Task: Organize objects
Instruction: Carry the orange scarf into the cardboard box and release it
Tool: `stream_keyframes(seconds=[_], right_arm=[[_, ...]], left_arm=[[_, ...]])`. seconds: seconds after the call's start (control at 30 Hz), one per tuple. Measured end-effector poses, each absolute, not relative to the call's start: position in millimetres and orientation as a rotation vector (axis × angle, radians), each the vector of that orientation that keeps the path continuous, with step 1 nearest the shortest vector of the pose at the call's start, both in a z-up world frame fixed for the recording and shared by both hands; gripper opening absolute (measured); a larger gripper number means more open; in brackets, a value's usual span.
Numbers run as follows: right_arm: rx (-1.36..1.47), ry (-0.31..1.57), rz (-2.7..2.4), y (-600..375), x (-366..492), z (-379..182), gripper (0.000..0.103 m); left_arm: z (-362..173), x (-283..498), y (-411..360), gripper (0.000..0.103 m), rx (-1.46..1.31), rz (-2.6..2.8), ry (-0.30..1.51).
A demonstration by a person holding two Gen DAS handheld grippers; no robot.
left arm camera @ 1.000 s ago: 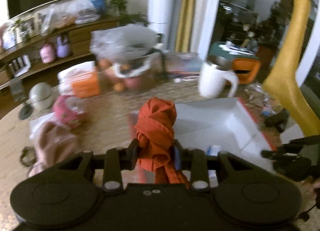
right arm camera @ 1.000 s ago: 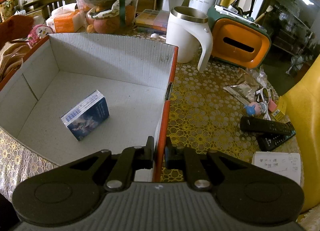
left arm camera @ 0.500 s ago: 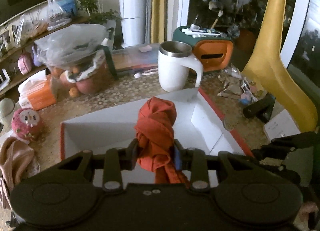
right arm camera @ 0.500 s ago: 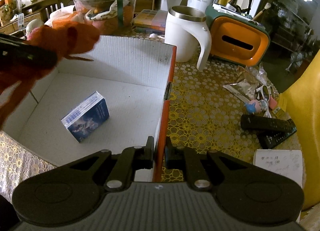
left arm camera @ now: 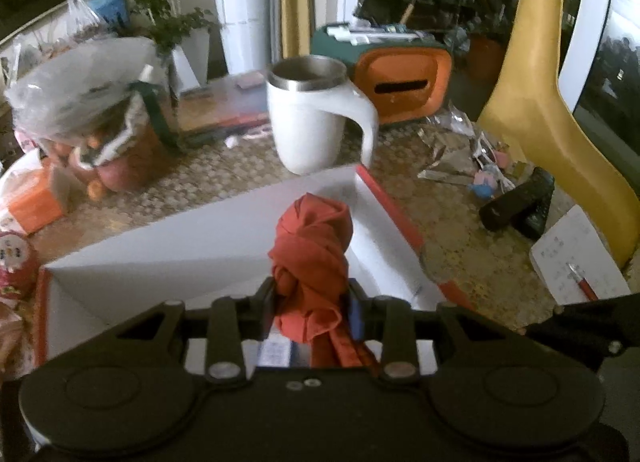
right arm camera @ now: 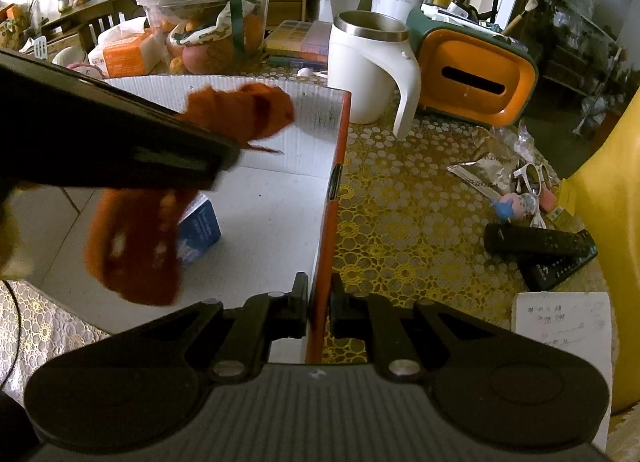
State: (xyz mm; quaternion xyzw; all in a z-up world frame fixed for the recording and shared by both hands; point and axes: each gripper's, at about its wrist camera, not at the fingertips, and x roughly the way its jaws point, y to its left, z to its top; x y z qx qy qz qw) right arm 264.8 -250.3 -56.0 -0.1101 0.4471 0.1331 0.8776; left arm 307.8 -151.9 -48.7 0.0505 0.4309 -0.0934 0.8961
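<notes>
My left gripper [left arm camera: 312, 298] is shut on a knotted orange-red cloth [left arm camera: 314, 246] and holds it above the inside of the white cardboard box [left arm camera: 180, 262]. In the right wrist view the cloth [right arm camera: 240, 113] hangs over the box floor, above a small blue packet [right arm camera: 200, 229]. My right gripper [right arm camera: 319, 302] is shut on the box's orange right wall [right arm camera: 332, 197] near its front corner.
A white mug [right arm camera: 368, 73] and an orange-and-green tissue box [right arm camera: 476, 81] stand behind the box. Two black remotes [right arm camera: 540, 250], a notepad [right arm camera: 560, 322], sunglasses and wrappers lie to the right. A bag of fruit [right arm camera: 208, 21] is at the back left. A yellow chair [left arm camera: 540, 101] is on the right.
My left gripper has carried the cloth rightward from beside the box to over its inside. My right gripper has kept its hold on the box wall.
</notes>
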Motion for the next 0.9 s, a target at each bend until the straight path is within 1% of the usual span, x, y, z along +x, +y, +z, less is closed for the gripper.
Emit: stream_keyframes(seconds=[0.3, 0.5, 0.83, 0.9], right_arm=[[-0.226, 0.936, 0.284, -251, 266, -56, 0.010], [-0.227, 0.937, 0.285, -251, 266, -56, 0.010], [-0.228, 0.937, 0.286, -250, 266, -56, 0.010], [-0.227, 0.938, 0.287, -250, 266, -57, 0.010]], left_arm=[[-77, 331, -163, 0.033, 0.118, -0.202, 1.038], [-89, 336, -168, 0.034, 0.154, -0.217, 1.091], [-94, 338, -172, 0.038, 0.184, -0.239, 1.125], [-93, 338, -172, 0.042, 0.181, -0.238, 1.125]])
